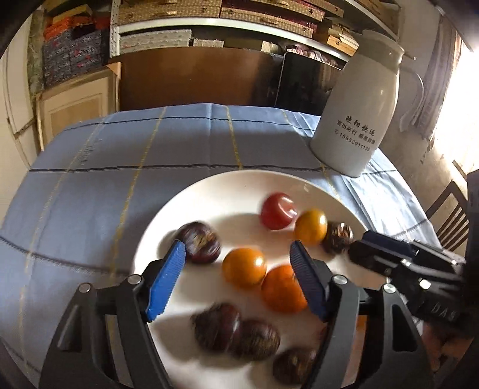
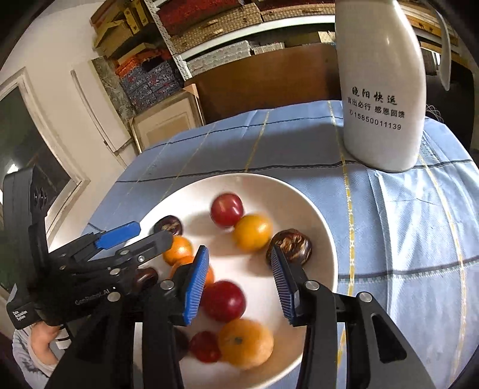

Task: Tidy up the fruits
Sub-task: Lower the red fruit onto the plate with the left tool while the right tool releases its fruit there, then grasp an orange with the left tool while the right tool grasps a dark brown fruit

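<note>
All the fruit lies on one white plate [image 1: 167, 215], so the coming move turns on which piece sits in which gripper's line. The left gripper [image 1: 236, 263] hangs over the near left part of the plate with its jaws spread and nothing pressed between the pads; the yellow-orange tomato [image 1: 244, 265] lies straight ahead in the gap, round, with no long axis to line up on. A dark chestnut-like fruit [image 1: 200, 241] sits just beyond the left finger's tip, and a larger orange fruit [image 1: 281, 288] lies partly behind the right finger.

The right gripper [image 2: 239, 260] comes in over the plate's near right side, also released and holding nothing. A red tomato [image 2: 223, 300] lies just inside its left finger, nearer the camera than the tips; a dark brown fruit [image 2: 292, 245] touches or nearly touches the right fingertip, though motion blur leaves that contact uncertain. Further back a red tomato [image 2: 226, 209] and a yellow one [image 2: 253, 232] rest against each other, well within reach of either hand, the right somewhat nearer. The two grippers are close together, so they could collide over the plate's middle.

The plate stands on a bench covered by a blue checked cloth [image 1: 119, 167], with a white jug [image 2: 380, 89] at the far right. Behind are stacked shelves [image 1: 209, 18] and a pale wall.
</note>
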A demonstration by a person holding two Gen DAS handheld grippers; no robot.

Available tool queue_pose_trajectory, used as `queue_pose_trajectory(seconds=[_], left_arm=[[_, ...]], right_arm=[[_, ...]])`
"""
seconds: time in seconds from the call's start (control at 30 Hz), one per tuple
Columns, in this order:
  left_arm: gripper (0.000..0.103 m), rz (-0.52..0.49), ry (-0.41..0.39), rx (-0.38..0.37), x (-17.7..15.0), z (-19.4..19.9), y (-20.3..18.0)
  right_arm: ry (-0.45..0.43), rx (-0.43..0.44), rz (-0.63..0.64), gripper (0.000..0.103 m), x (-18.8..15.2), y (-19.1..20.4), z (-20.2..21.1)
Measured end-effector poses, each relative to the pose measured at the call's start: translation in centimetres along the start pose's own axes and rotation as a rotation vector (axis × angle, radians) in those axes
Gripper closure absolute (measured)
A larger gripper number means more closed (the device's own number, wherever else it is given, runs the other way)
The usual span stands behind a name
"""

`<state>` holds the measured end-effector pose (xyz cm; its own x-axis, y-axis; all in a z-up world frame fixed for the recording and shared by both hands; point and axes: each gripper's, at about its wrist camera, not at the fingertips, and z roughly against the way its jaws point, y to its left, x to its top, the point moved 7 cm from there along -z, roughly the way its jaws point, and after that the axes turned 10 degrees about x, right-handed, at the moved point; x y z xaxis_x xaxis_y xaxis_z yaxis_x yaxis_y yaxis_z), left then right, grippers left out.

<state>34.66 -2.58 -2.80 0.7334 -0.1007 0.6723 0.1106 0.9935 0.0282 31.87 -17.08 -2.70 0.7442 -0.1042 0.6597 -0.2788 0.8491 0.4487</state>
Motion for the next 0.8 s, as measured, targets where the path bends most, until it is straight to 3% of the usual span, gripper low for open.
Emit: queue_pose_trajectory(seconds=[0.23, 0.43, 0.6, 0.8], left_arm=[[0.030, -0.028, -0.045, 0.022, -5.7, 5.7, 0.8], [0.028, -0.111, -0.063, -0.049, -12.1, 9.9, -1.9], [0.028, -0.186, -0.030, -0.052, -15.2, 9.9, -4.2], [0.025, -0.201, -0.013, -0.082, -15.7, 9.5, -5.2]], right_arm=[[-0.050, 0.037, -0.028, 0.057, -3.5, 1.0, 4.7], [-0.093, 0.068, -0.075, 0.056, -8.8, 0.0, 9.3], [-0.133, 0.119, -0.154, 0.050, -11.3, -1.3, 11.7], [-0.119, 0.152, -0.210, 0.050, -11.9, -2.1, 11.5]])
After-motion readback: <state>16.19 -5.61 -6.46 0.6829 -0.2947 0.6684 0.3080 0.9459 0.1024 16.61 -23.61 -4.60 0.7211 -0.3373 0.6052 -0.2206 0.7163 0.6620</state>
